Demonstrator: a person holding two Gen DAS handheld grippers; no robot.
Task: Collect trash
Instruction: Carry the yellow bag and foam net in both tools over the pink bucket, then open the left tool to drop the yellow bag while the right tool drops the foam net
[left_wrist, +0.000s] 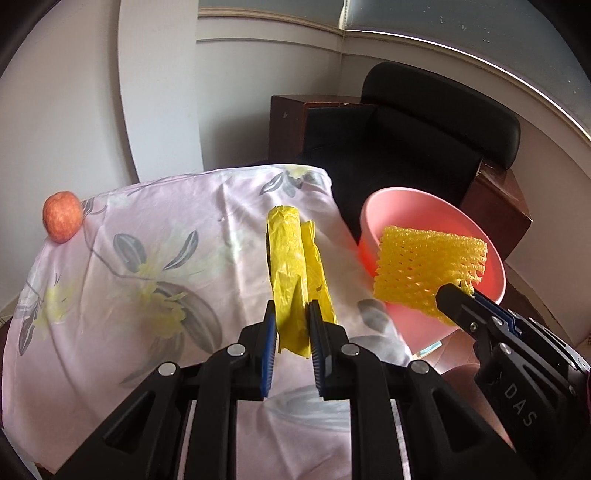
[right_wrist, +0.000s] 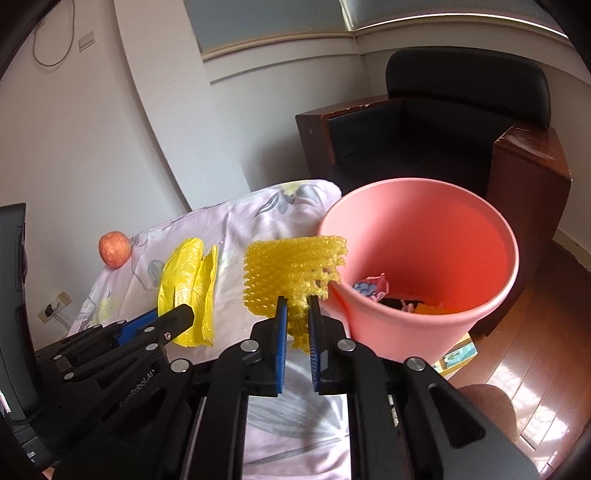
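The person is holding a piece of trash in each tool, both lifted clear of the worktop (left_wrist: 110, 295), which is draped in a pale pink floral cloth. The left gripper (left_wrist: 291, 325) is clenching a crumpled yellow plastic bag (left_wrist: 291, 266), jaws pressed onto its lower end. The right gripper (right_wrist: 295, 314) is pinching a yellow foam fruit-net sleeve (right_wrist: 291, 269) by one lower corner, jaws closed on it.

The round pink plastic bin (right_wrist: 491, 295) is standing just off the worktop's right edge, already holding some scraps at the bottom. The foam sleeve is hanging just beside the bin's near rim, seemingly not yet over the opening.

What could go wrong: the sleeve is light and springy and is being gripped only by a corner, so if it is let go here it looks likely to catch the rim and fall outside, onto the cloth or the floor. The bag is limp and slippery; a thin pinch could let it slide out on the way across. The two tools are working close together, so they could bump near the bin.

The bag's long axis is running away from the left gripper, its free end pointing toward the far edge of the worktop. The sleeve is standing broad side on, its length running roughly level toward the bin.

A red-orange apple (left_wrist: 62, 216) is sitting at the far left corner, well apart.
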